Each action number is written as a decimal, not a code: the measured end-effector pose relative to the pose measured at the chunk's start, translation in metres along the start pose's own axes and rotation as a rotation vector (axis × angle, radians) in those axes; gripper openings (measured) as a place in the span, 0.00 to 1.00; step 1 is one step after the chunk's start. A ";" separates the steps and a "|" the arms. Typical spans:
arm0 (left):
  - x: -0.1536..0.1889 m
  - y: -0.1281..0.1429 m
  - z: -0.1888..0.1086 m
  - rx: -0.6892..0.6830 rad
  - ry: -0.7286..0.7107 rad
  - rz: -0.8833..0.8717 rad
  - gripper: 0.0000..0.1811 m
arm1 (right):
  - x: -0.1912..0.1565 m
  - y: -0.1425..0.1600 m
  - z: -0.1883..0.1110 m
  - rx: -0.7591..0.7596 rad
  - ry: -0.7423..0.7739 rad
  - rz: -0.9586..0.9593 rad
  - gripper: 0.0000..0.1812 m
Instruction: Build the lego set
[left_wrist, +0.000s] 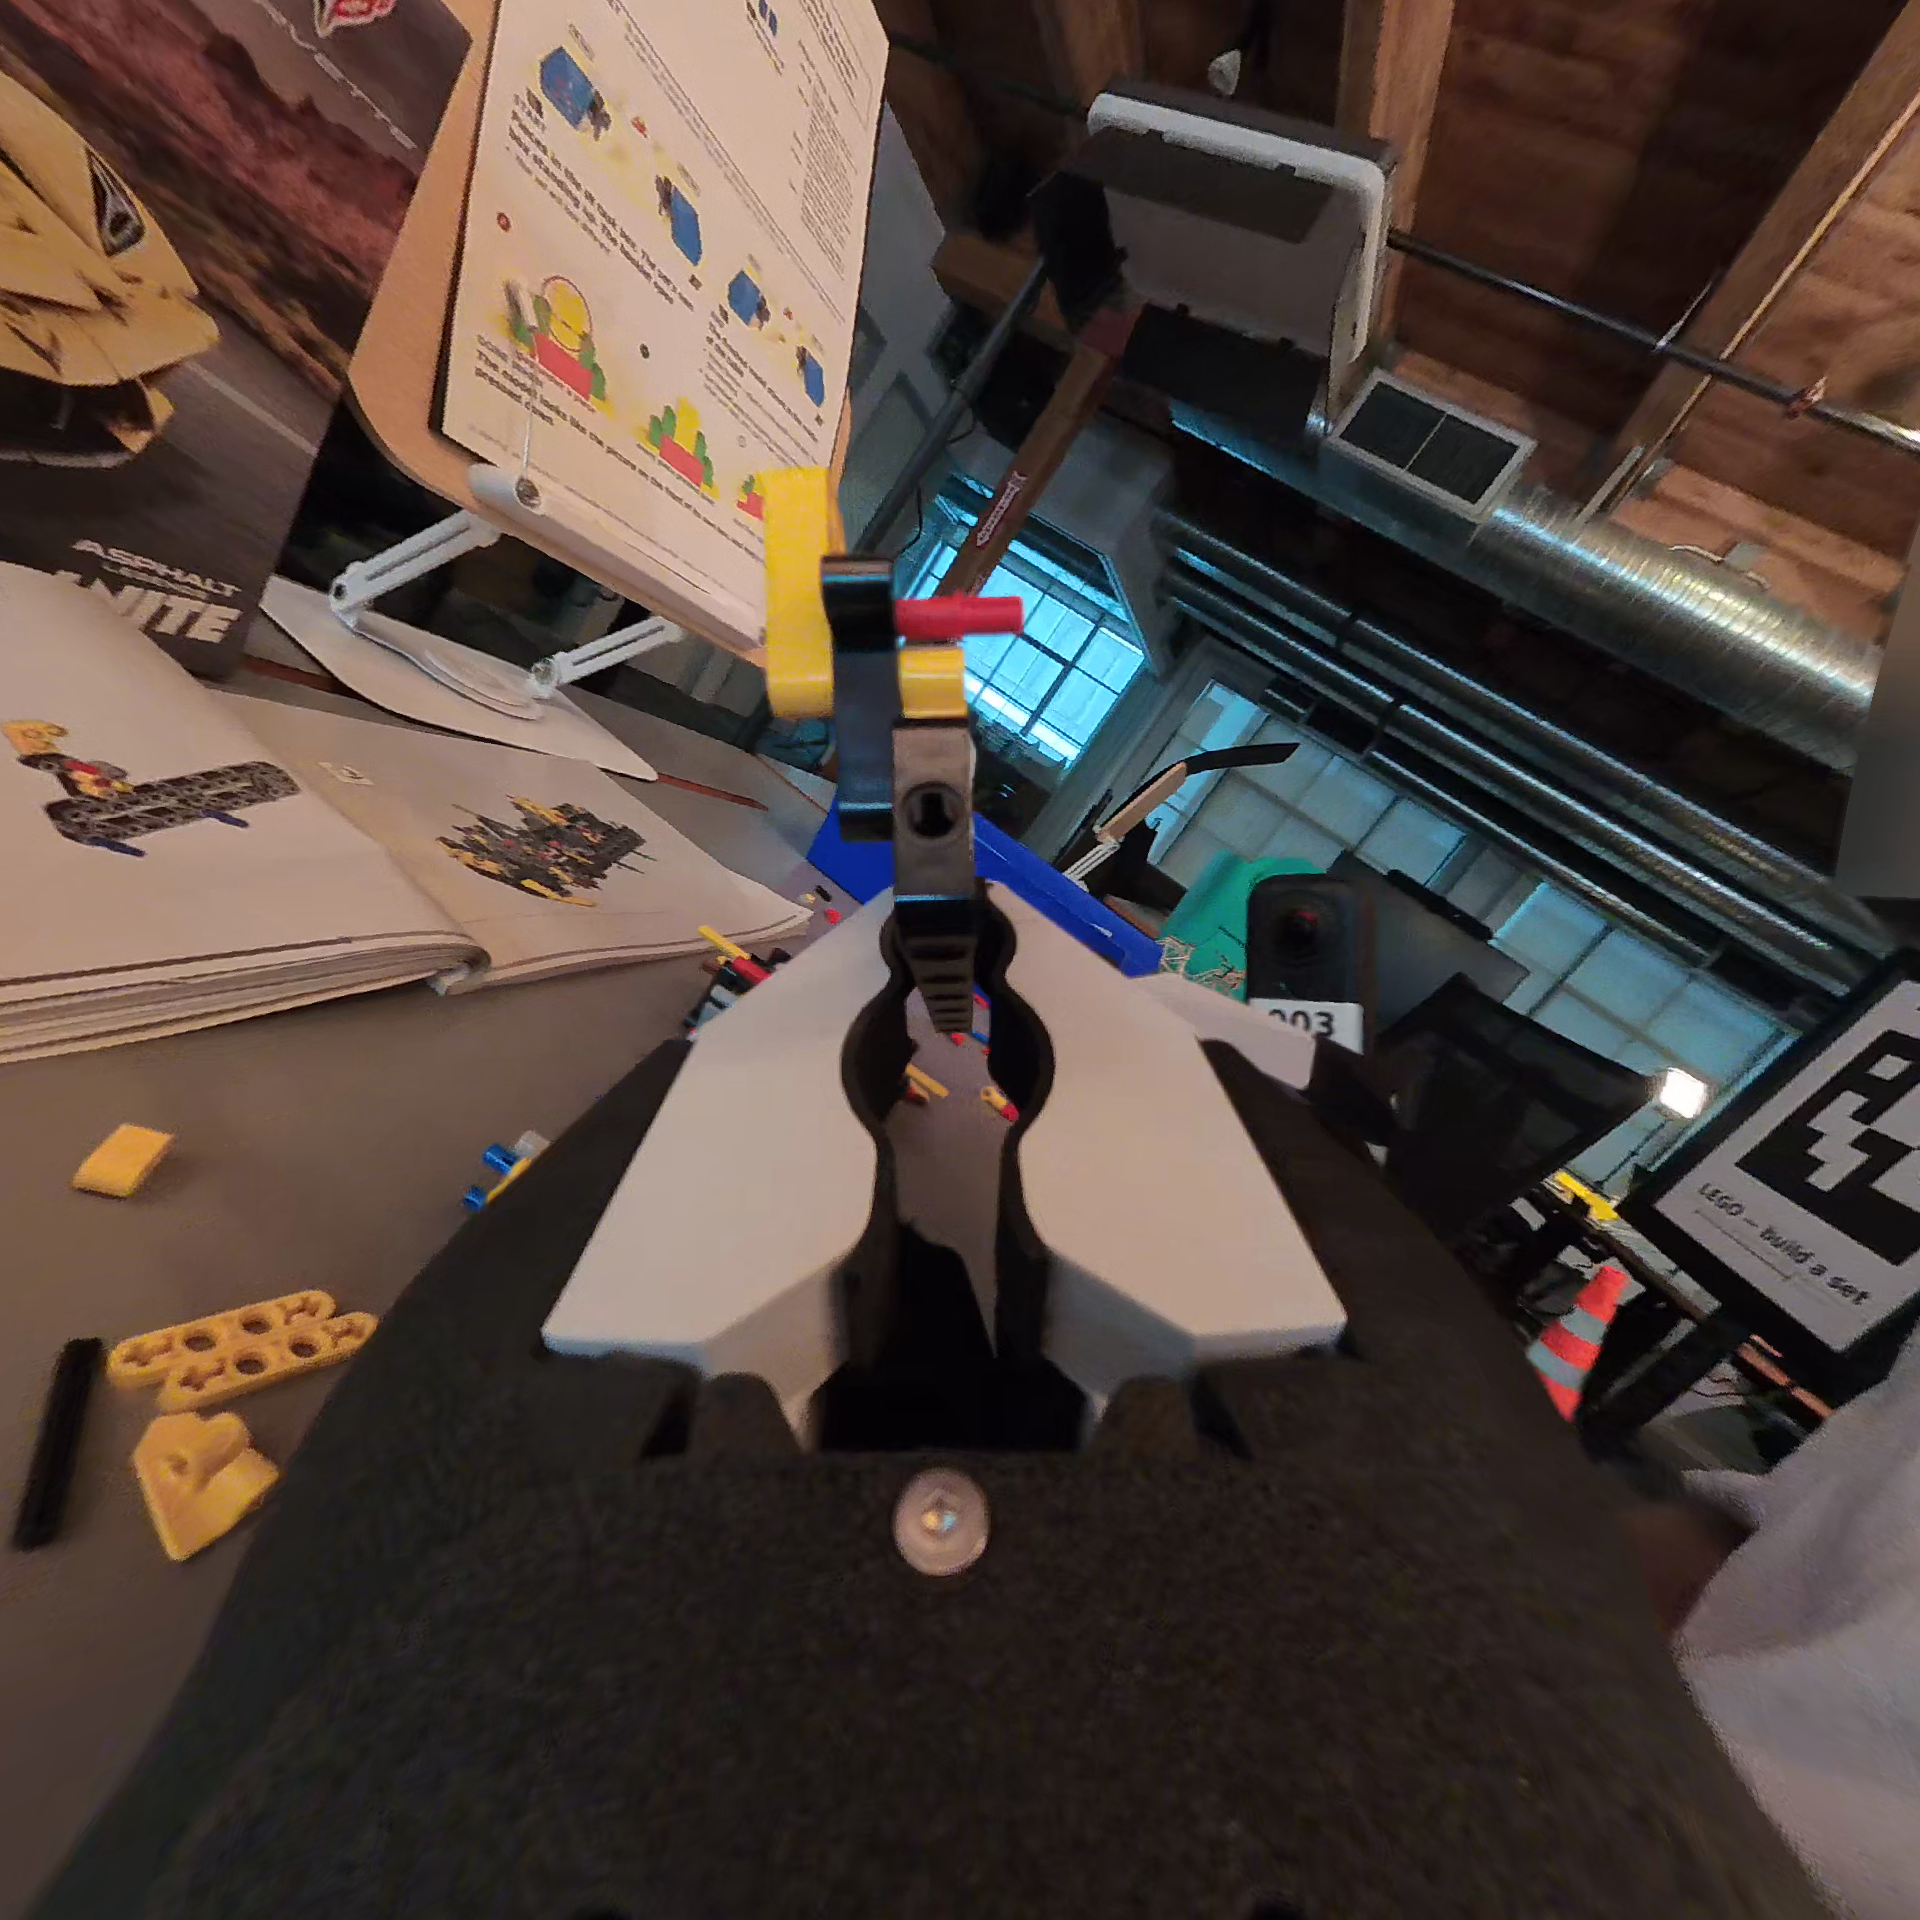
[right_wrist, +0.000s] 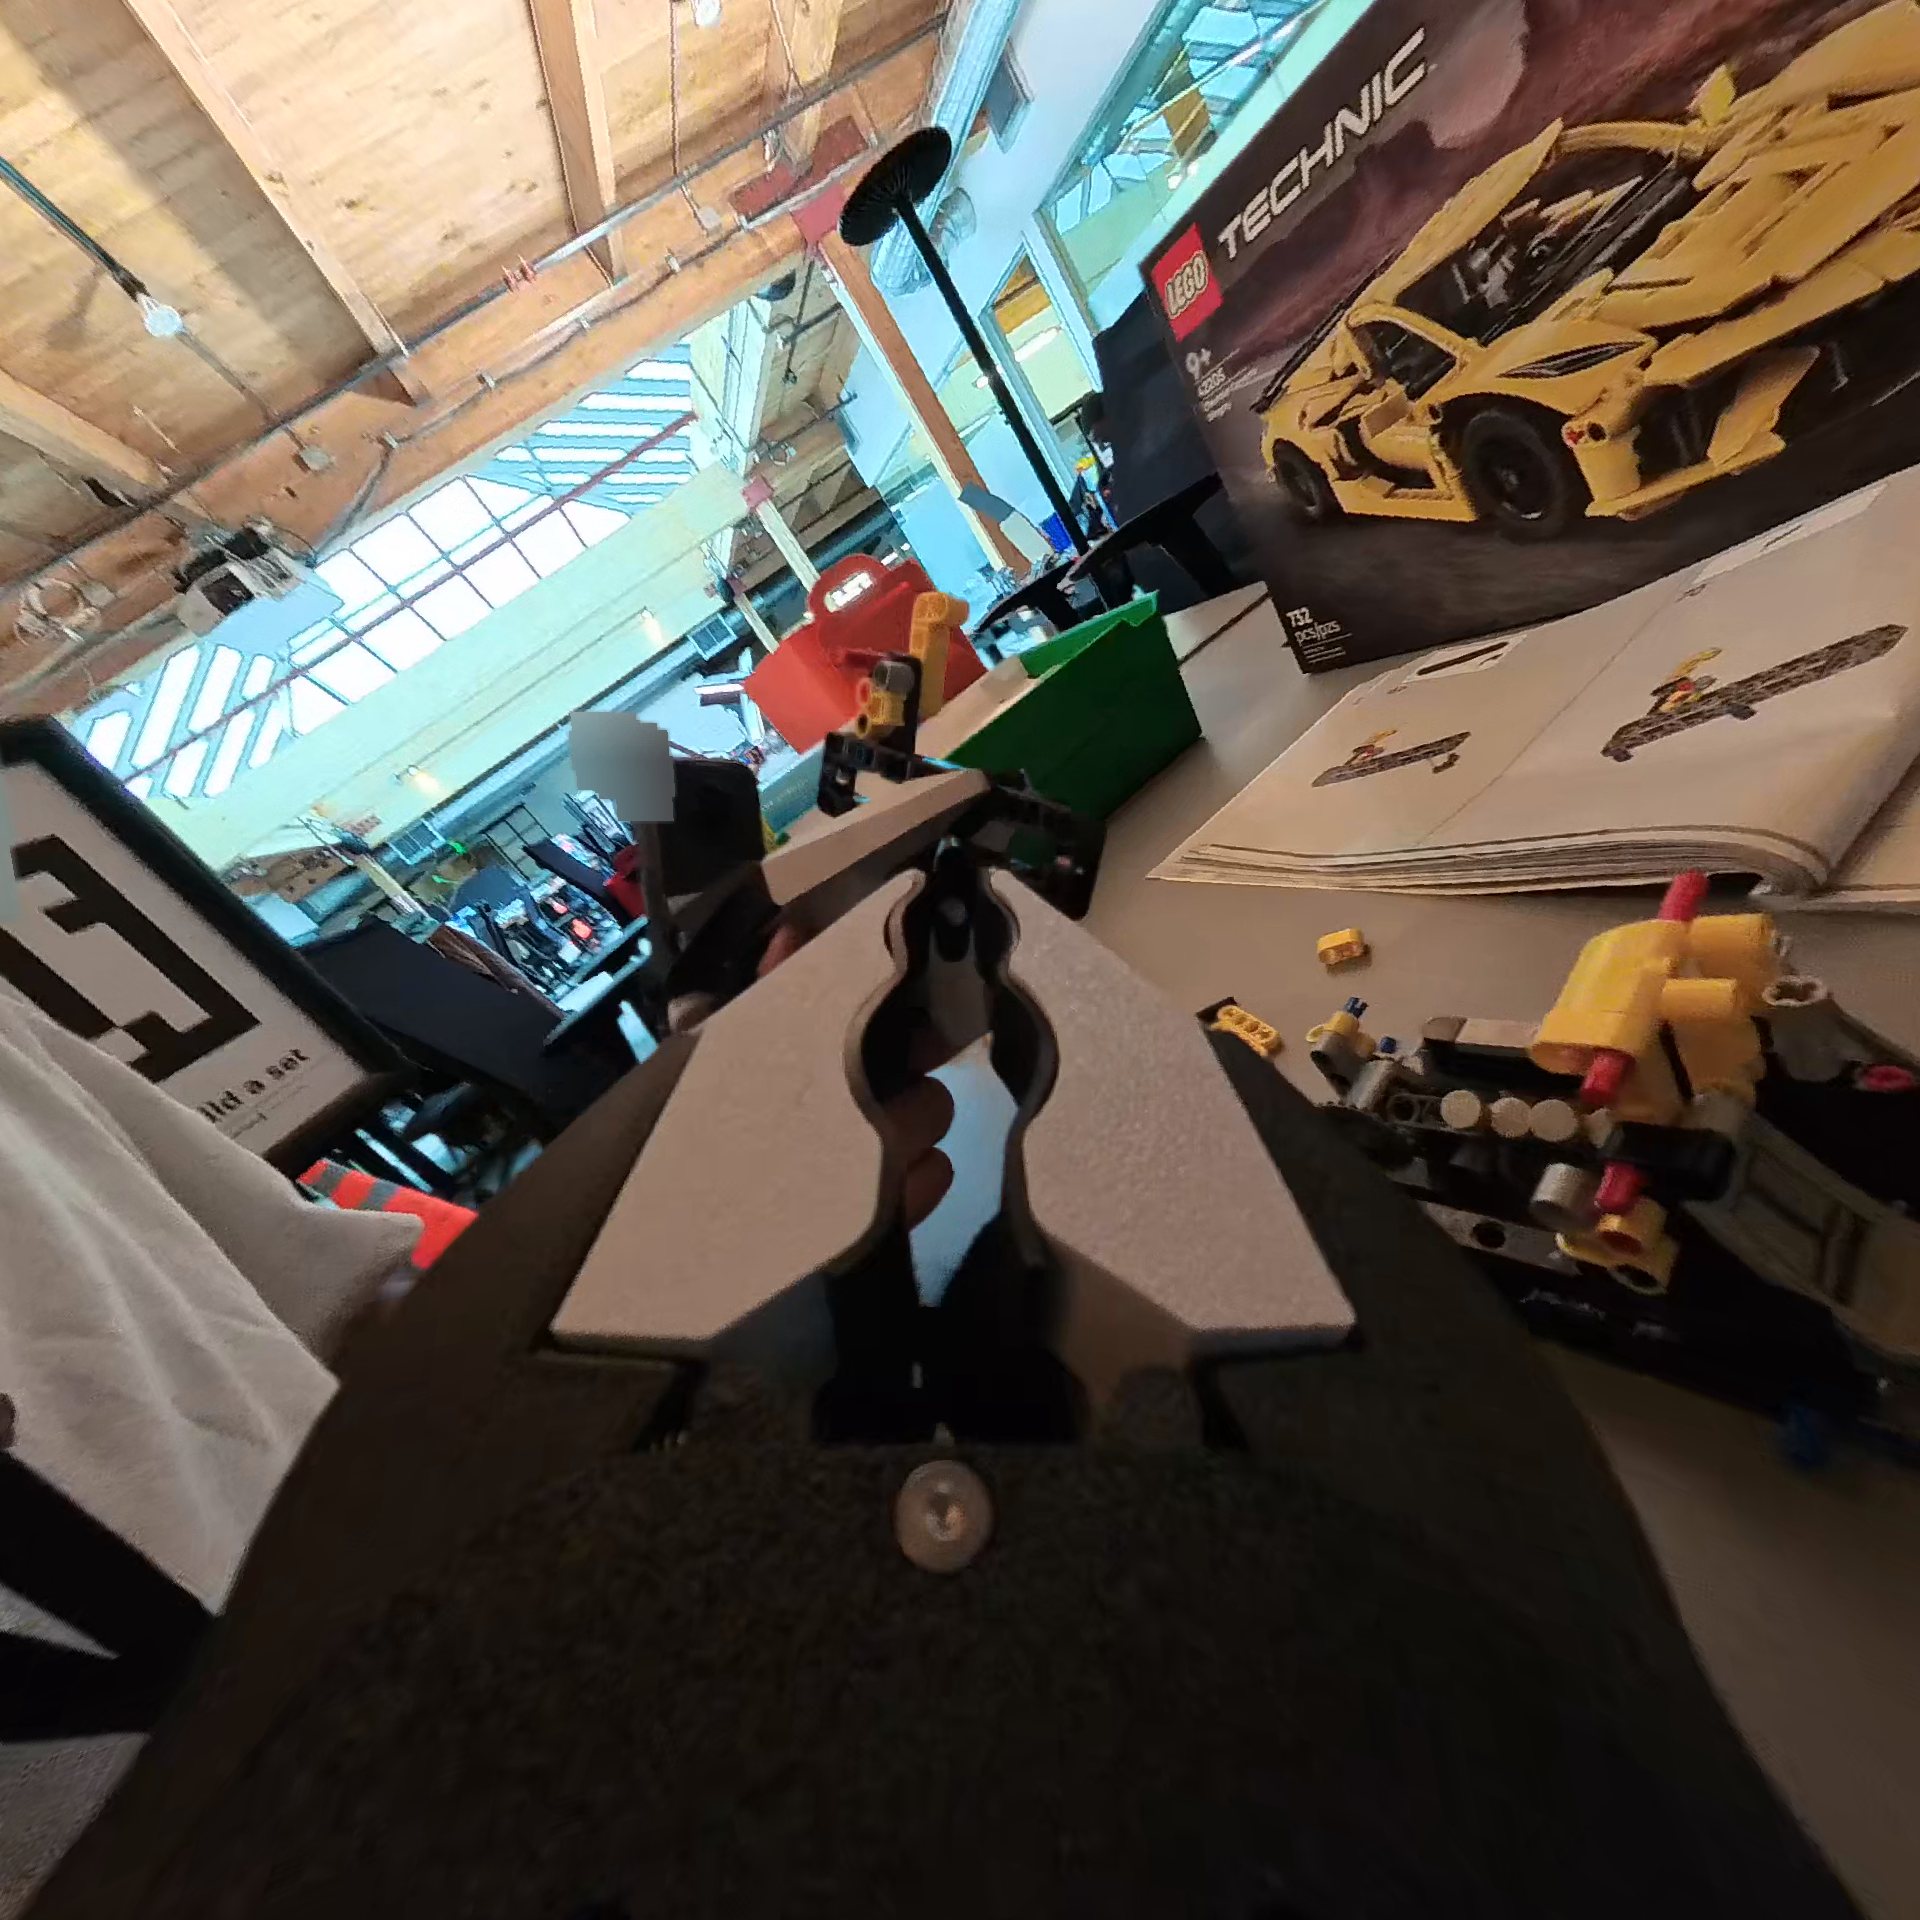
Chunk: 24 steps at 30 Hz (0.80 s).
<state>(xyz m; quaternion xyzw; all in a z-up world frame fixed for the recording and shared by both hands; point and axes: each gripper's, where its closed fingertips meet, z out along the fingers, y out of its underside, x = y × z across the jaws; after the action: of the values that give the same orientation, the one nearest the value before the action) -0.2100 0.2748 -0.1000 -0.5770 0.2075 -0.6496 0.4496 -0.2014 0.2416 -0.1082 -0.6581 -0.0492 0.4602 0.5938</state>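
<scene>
green bin (right_wrist: 1081, 717) on table, contents hidden

Two open instruction books (left_wrist: 260, 831), one set box (right_wrist: 1558, 312), one green bin (right_wrist: 1081, 717), one part-built car chassis (right_wrist: 1621, 1122)

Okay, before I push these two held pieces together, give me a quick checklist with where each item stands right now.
1. Left gripper has its piece: ok. It is shut on a small assembly of black, yellow and red parts, held up off the table.
2. Right gripper has its piece: ok. It is shut on a black piece.
3. The two held pieces are lined up: cannot tell; neither view shows the joint clearly.
4. Red pin on the small assembly is fully seated: cannot tell.
5. Instruction booklet is open on the table: ok.
6. Main build rests clear of both grippers: ok.
</scene>
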 end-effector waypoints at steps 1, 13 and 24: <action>0.000 -0.001 0.000 0.006 -0.007 0.006 0.04 | -0.001 0.001 0.002 -0.008 0.017 -0.027 0.03; 0.000 -0.006 -0.002 0.049 -0.088 0.102 0.04 | -0.007 -0.021 0.025 -0.022 0.254 0.081 0.03; -0.001 -0.005 -0.001 0.059 -0.182 0.211 0.04 | 0.017 0.003 0.025 -0.138 0.389 0.009 0.03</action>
<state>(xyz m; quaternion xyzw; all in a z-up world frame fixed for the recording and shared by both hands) -0.2125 0.2774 -0.0969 -0.5951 0.2060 -0.5495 0.5491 -0.2099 0.2699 -0.1168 -0.7740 0.0380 0.3225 0.5436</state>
